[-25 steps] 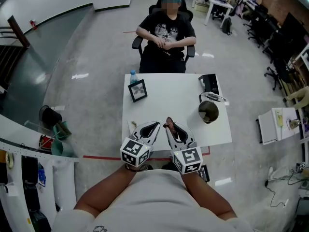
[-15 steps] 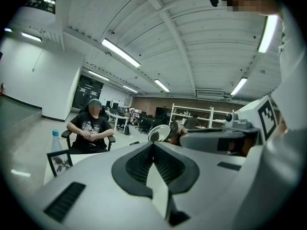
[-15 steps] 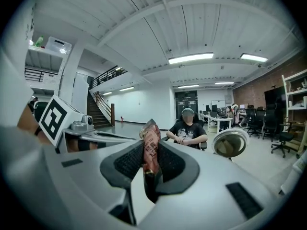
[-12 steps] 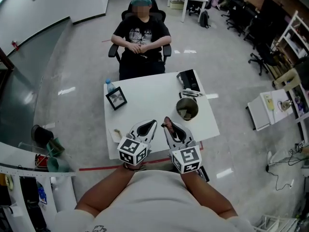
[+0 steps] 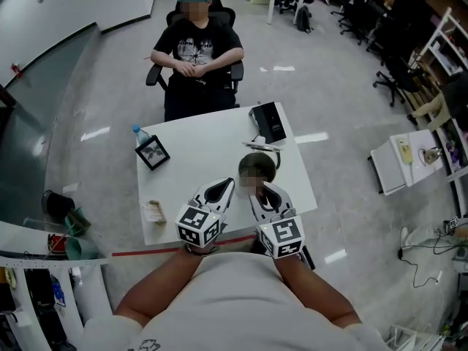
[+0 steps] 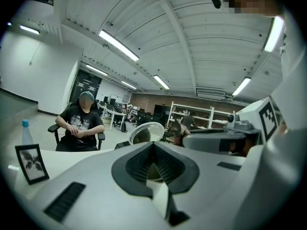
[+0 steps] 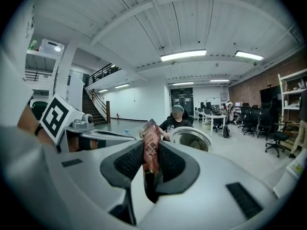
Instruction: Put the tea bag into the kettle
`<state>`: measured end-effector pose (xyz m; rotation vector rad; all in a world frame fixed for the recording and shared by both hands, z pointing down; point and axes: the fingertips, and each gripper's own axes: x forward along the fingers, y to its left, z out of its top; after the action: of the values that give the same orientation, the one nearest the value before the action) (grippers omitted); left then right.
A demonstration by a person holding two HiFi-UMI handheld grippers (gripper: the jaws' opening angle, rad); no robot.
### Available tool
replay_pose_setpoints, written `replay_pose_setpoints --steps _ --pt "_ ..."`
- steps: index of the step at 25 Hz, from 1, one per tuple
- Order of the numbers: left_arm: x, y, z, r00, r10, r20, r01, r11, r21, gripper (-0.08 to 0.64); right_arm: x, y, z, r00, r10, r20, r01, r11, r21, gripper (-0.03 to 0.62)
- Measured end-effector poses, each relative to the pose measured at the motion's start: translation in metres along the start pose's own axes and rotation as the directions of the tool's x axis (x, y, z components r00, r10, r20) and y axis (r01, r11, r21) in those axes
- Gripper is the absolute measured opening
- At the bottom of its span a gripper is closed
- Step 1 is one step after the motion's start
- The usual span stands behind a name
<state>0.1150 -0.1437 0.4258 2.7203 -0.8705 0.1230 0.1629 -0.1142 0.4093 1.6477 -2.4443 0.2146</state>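
Right gripper (image 7: pixel 152 164): narrowed onto the tea bag (image 7: pixel 150 146) and pinching it. The bag stood upright between the pads, its top poking above the tips.
Tea bag's place: over the near part of the white counter (image 5: pixel 205 148), just short of the kettle (image 5: pixel 257 168).
Kettle: stood on the counter's right half, its round mouth open upward, directly ahead of the right gripper's tips.
Left gripper (image 6: pixel 153 145): jaws brought together with nothing between them. It was held just beside the right gripper, pointing the same way, with the kettle's rim showing past its tips.
Far left corner: a framed photo (image 5: pixel 152 152) stood tilted, with a water bottle (image 5: pixel 139 132) just behind it, both well apart from the kettle.
Behind the kettle: a black box (image 5: pixel 269 121) lay near the far right edge.
Near left edge: a small packet (image 5: pixel 153 210) lay flat, left of the left gripper.
Far side: a person (image 5: pixel 194 50) sat in a black chair, hands clasped.
Floor: a red line (image 5: pixel 146 251) ran along the counter's near edge.
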Motion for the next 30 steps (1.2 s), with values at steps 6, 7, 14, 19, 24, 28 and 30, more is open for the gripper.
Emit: replay_pose_setpoints --steps 6,7,14,19,24,28,30 --pt "0.047 -0.010 -0.001 0.998 0.057 -0.003 -0.057 0.998 -0.022 0.009 0.005 -0.038 -0.003 0.995 0.098 -0.024 -0.099 0.995 -0.026 0.094" --pt "0.053 -0.010 -0.001 0.997 0.071 -0.001 -0.071 0.997 -0.027 0.008 0.007 -0.043 -0.004 0.993 0.116 -0.028 -0.117 0.993 -0.029 0.094" --pt "0.060 -0.004 -0.014 0.980 0.198 -0.007 -0.198 0.978 -0.059 0.008 0.013 -0.061 -0.018 0.967 0.246 -0.068 -0.250 0.967 -0.054 0.094" --pt "0.057 0.004 -0.020 0.968 0.250 -0.027 -0.251 0.966 -0.067 0.009 0.023 -0.066 -0.024 0.954 0.289 -0.078 -0.291 0.956 -0.021 0.094" --pt "0.059 0.015 -0.019 0.965 0.259 -0.028 -0.261 0.962 -0.086 0.009 0.039 -0.065 -0.033 0.943 0.313 -0.118 -0.317 0.948 -0.017 0.094" --pt "0.064 0.030 -0.030 0.965 0.256 -0.050 -0.260 0.961 -0.097 0.009 0.050 -0.066 -0.045 0.933 0.319 -0.164 -0.331 0.943 -0.047 0.094" --pt "0.065 0.038 -0.036 0.964 0.260 -0.061 -0.265 0.960 -0.091 0.009 0.058 -0.065 -0.049 0.926 0.330 -0.182 -0.344 0.937 -0.056 0.095"
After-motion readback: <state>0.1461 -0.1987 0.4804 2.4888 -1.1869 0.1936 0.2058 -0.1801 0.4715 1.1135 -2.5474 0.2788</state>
